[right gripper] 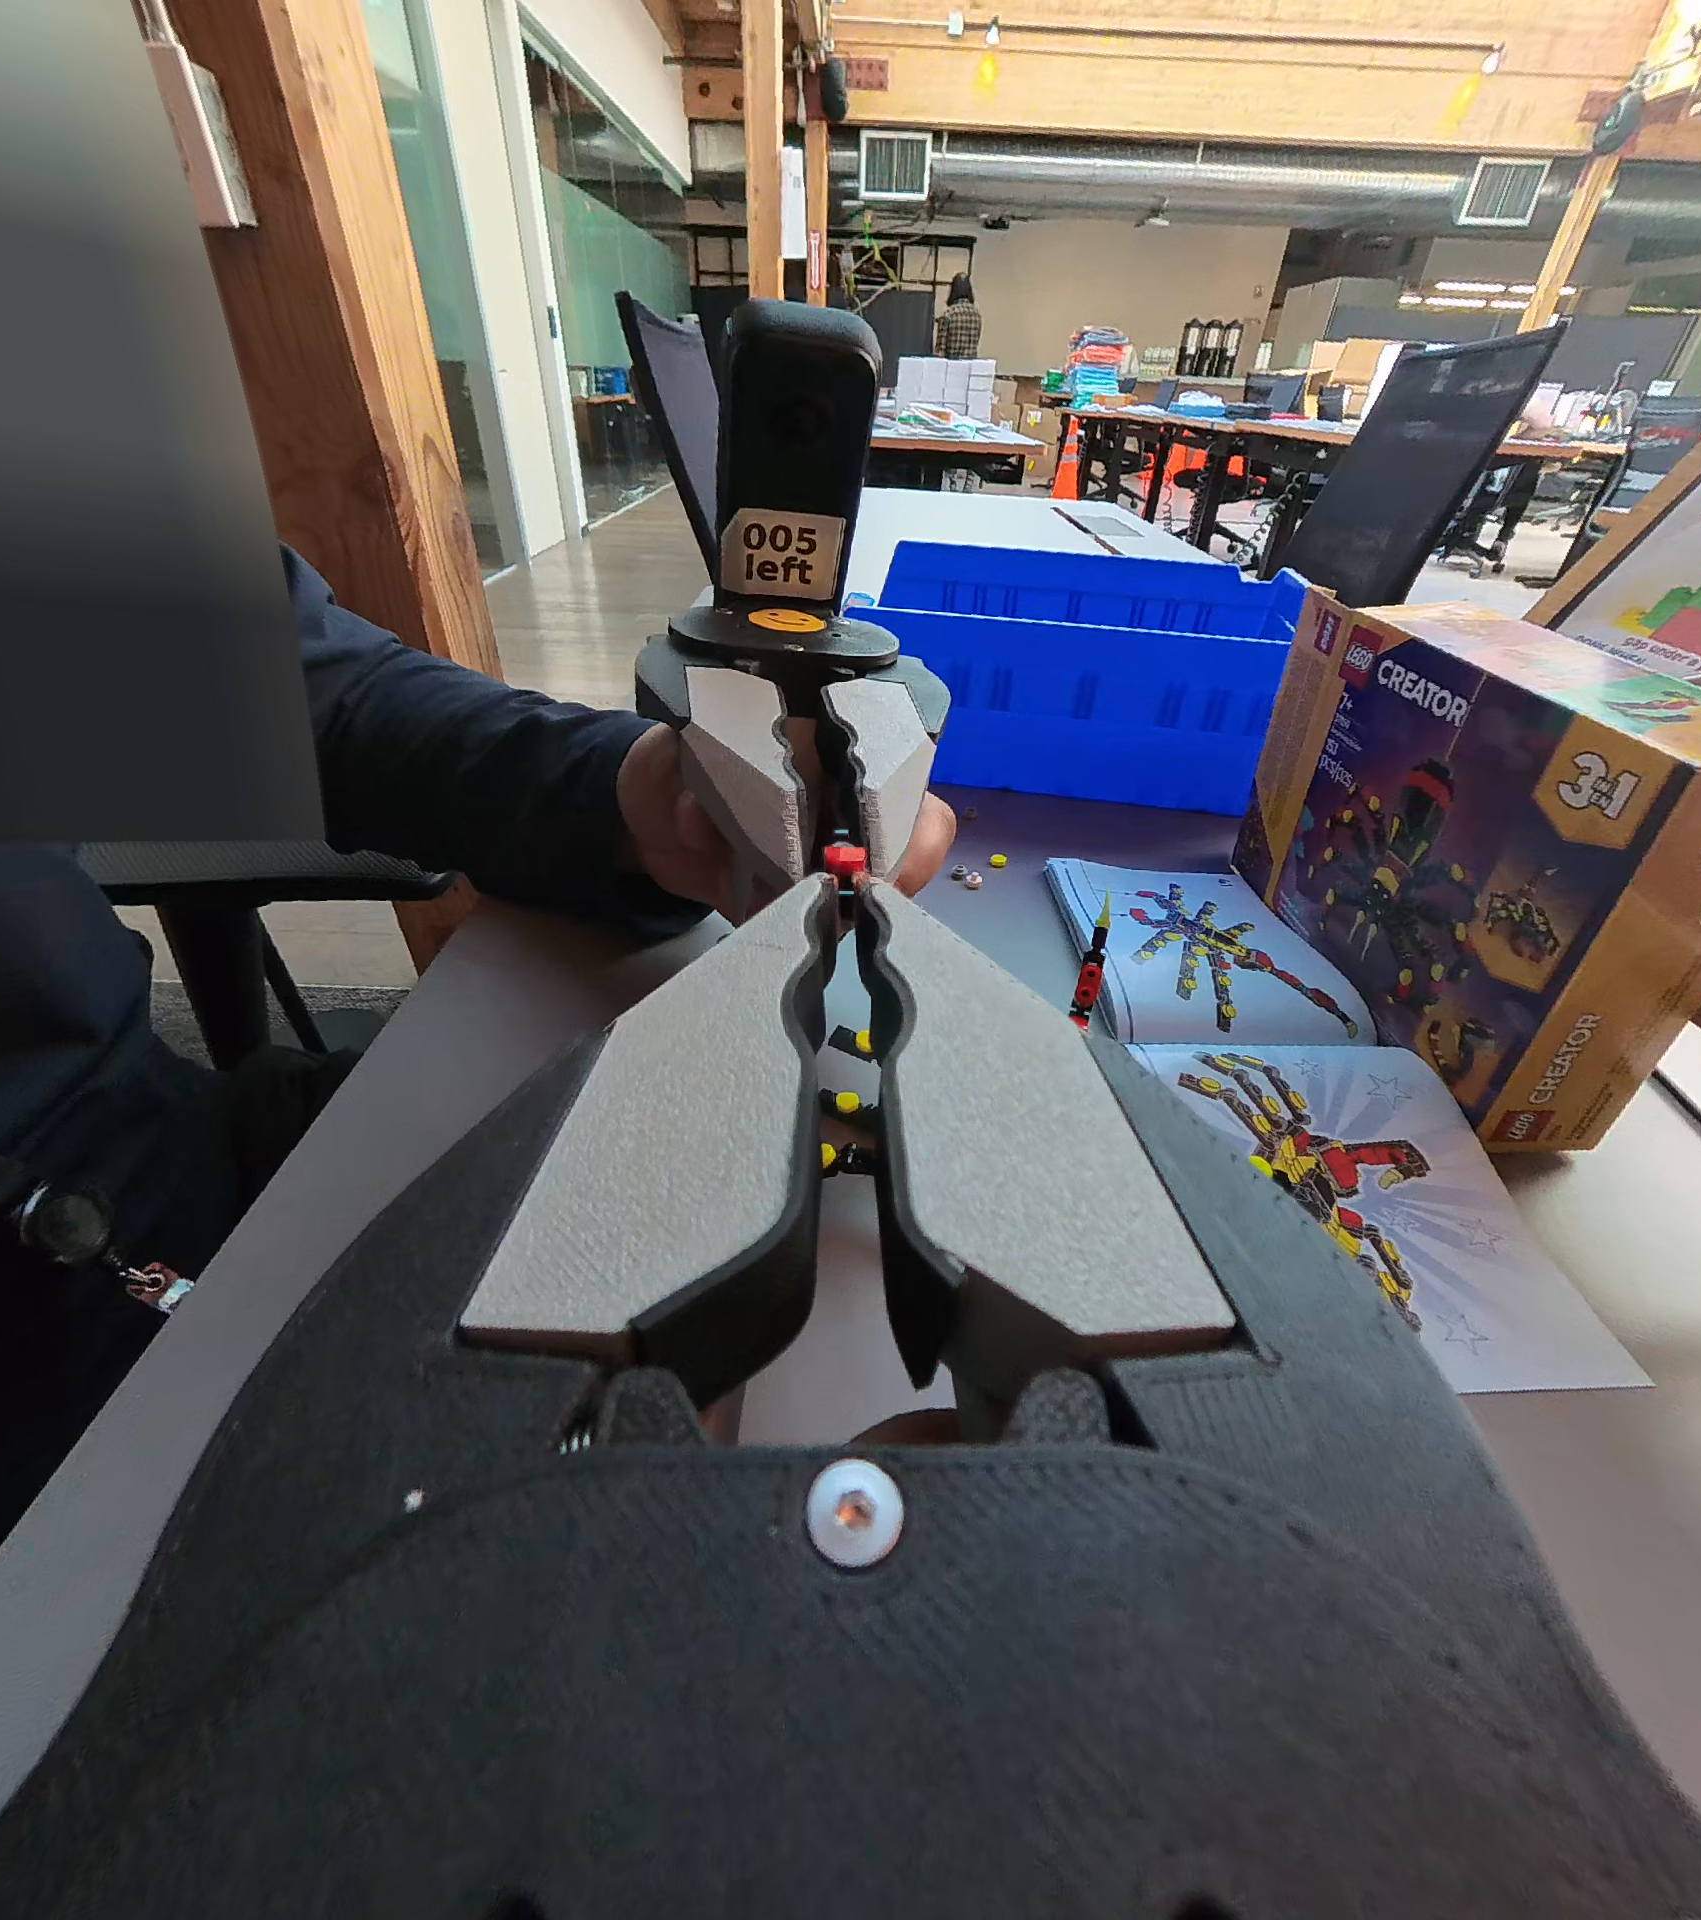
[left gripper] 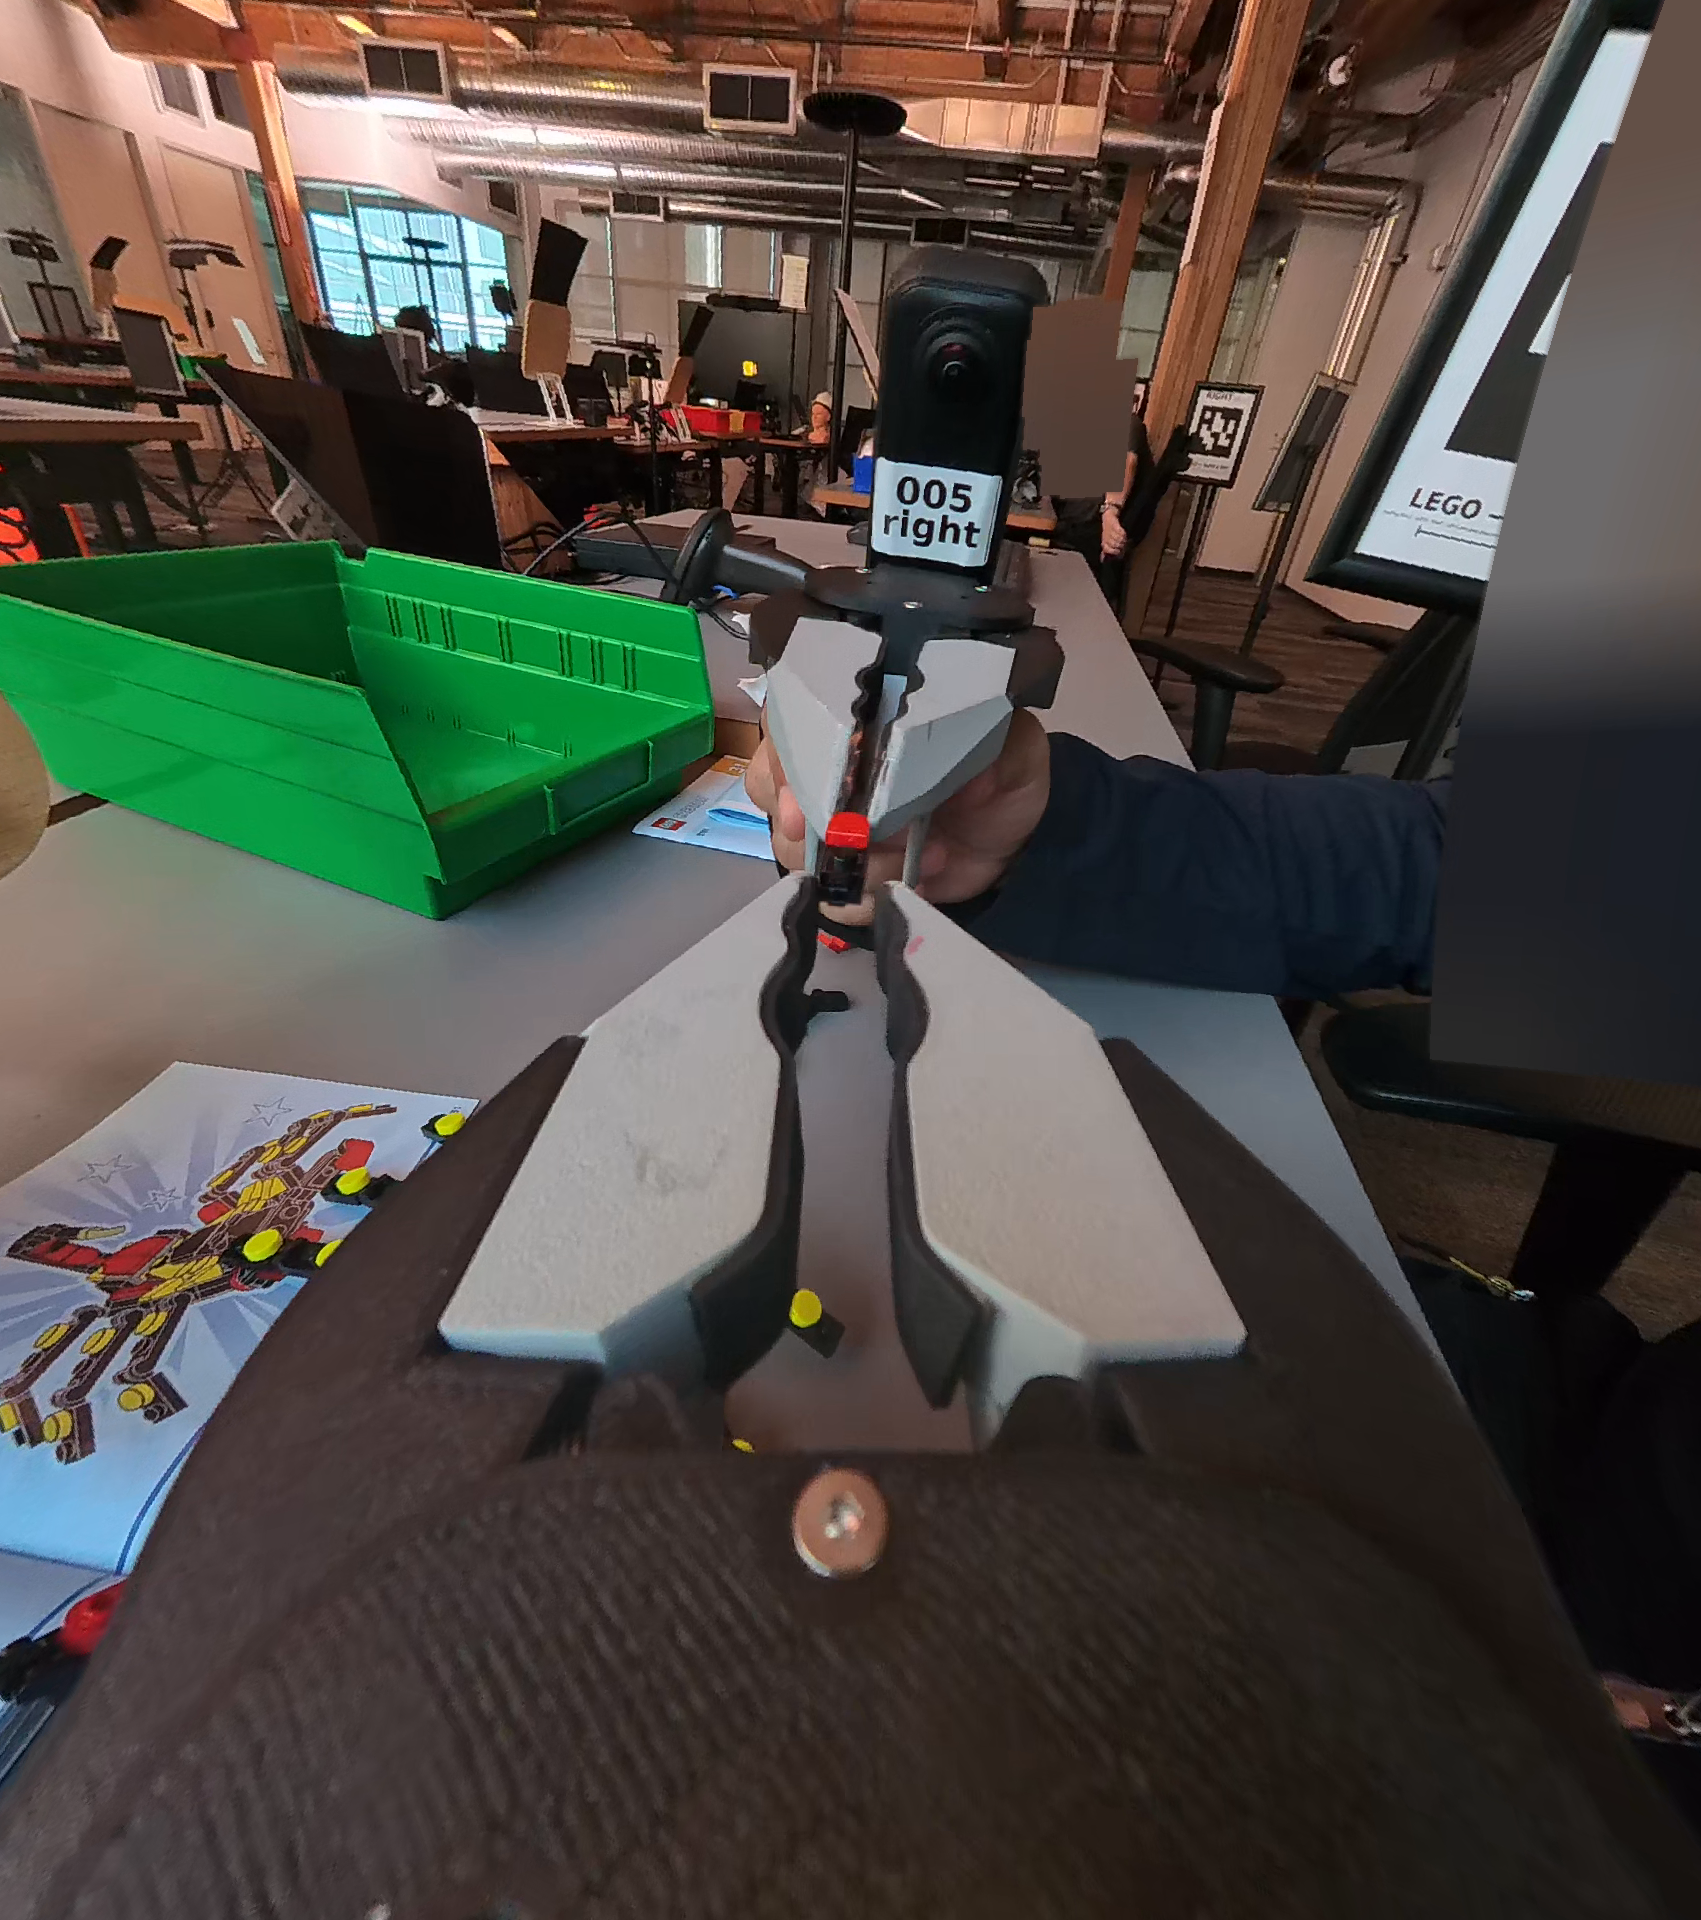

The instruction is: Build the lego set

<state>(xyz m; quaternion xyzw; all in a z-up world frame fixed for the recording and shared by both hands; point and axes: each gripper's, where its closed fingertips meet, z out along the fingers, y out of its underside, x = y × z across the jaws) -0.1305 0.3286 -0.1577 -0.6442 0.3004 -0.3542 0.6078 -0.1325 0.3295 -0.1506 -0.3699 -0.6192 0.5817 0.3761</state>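
Left wrist view: the left gripper [left gripper: 841, 899] is slightly parted at the tips, which flank a black-and-red lego piece [left gripper: 844, 857] pinched by the right gripper [left gripper: 851, 831] facing it. A green bin [left gripper: 326, 707] sits left.

Right wrist view: the right gripper is nearly closed on the piece; a box [right gripper: 1511, 862] stands right.

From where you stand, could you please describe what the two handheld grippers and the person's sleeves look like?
Both grippers match: the left gripper and right gripper each have a dark, ribbed printed body with a silver screw, and light grey wedge-shaped fingers with wavy black inner edges. Each carries an upright black camera bearing a white label. The person wears dark navy long sleeves.
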